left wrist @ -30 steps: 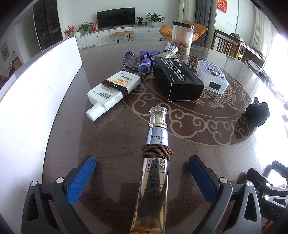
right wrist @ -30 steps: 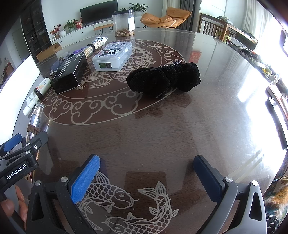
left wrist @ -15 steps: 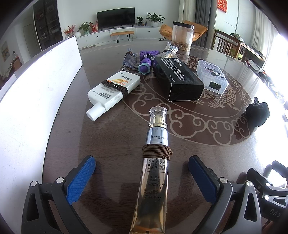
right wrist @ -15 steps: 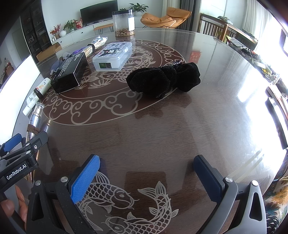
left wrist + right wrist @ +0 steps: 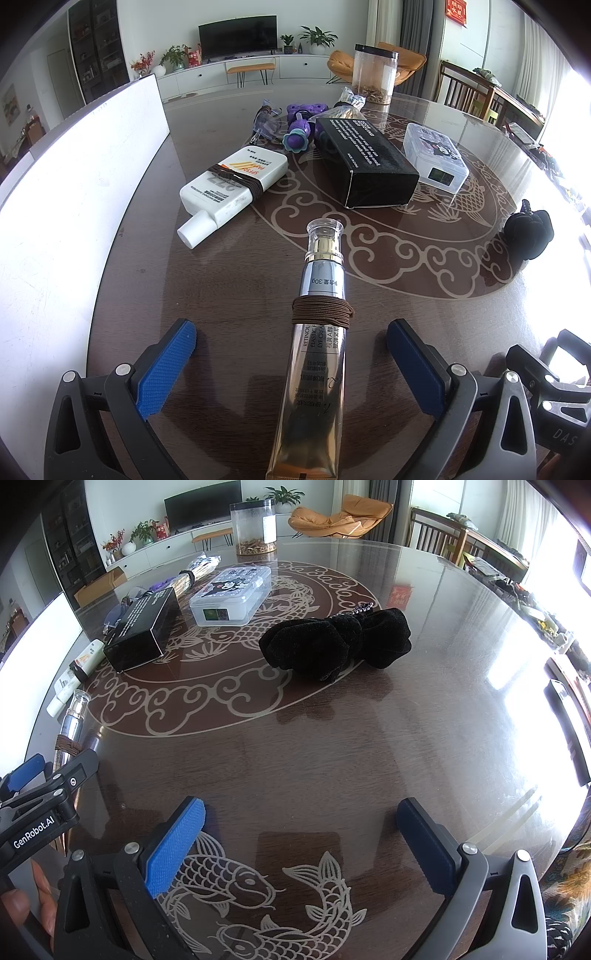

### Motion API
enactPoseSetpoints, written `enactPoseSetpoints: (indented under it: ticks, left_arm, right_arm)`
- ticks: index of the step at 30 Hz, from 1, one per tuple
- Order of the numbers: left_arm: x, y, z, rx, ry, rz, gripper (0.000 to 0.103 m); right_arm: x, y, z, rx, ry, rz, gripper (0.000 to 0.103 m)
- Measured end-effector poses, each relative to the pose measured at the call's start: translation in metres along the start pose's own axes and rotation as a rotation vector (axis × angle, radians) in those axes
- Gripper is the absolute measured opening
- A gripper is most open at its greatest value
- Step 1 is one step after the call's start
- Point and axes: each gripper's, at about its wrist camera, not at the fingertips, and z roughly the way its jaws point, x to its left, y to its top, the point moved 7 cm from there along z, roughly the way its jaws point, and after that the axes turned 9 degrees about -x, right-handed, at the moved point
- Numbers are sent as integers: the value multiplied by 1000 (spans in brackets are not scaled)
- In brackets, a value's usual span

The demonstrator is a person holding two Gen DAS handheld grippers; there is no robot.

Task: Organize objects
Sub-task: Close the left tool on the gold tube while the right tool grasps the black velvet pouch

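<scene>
No change noted across the last second. Left gripper [image 5: 291, 354] held wide astride gold-and-silver cream tube [image 5: 317, 354], cap toward 12 o'clock; right gripper [image 5: 301, 842] wide, empty. Grasp judged pending.

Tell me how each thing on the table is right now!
Left tool: open, around the gold tube.
Right tool: open, empty.
Gold tube: lying flat, capped, banded.
White bottle: lying flat, capped, banded.
Black box: closed.
Clear case: lid shut.
Jar: upright, lidded.
</scene>
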Motion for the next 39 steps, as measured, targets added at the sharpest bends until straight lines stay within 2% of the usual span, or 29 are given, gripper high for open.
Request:
enactPoseSetpoints:
  ticks: [3,5,6,7,9,10,12,14,18,22,26,29,34,37,38,39]
  left_arm:
    - [0,0,0,0,0,0,103]
    - [0,0,0,0,0,0,103]
    - [0,0,0,0,0,0,103]
    - [0,0,0,0,0,0,103]
    - [0,0,0,0,0,0,103]
    - [0,0,0,-1,0,0,103]
    - [0,0,0,0,0,0,103]
    - [0,0,0,0,0,0,103]
    - [0,0,0,-1,0,0,103]
    - [0,0,1,-1,0,0,103]
    - [0,0,1,-1,0,0,103]
    - [0,0,1,-1,0,0,103]
    - [1,1,-1,-2,2,-2,103]
    - [1,1,-1,-2,2,-1,103]
    - [1,1,-1,-1,2,-1,103]
    - [1,1,-1,-1,2,0,103]
  right_arm:
    - [0,0,0,0,1,0,103]
    - [-6,6,-6,-21,65,61,102]
    - [-18,14,-19,-90,109,143,102]
    - [-39,22,-37,-186,114,240,102]
    - [-86,25,-60,-304,40,415,103]
    - [-103,21,-62,-310,33,492,103]
    - [-127,12,-53,-285,88,657,103]
    - [-137,10,-42,-250,126,743,103]
    - [-113,39,-21,-206,191,647,103]
    - [-69,74,20,-83,244,546,103]
    - [-42,87,53,-17,164,404,103]
    - [-24,95,67,-37,116,261,103]
    - [-2,91,67,-80,65,75,102]
    - [8,85,63,-118,47,-16,88]
    - [5,80,56,-127,55,-33,78]
    - [7,77,51,-137,65,-48,62]
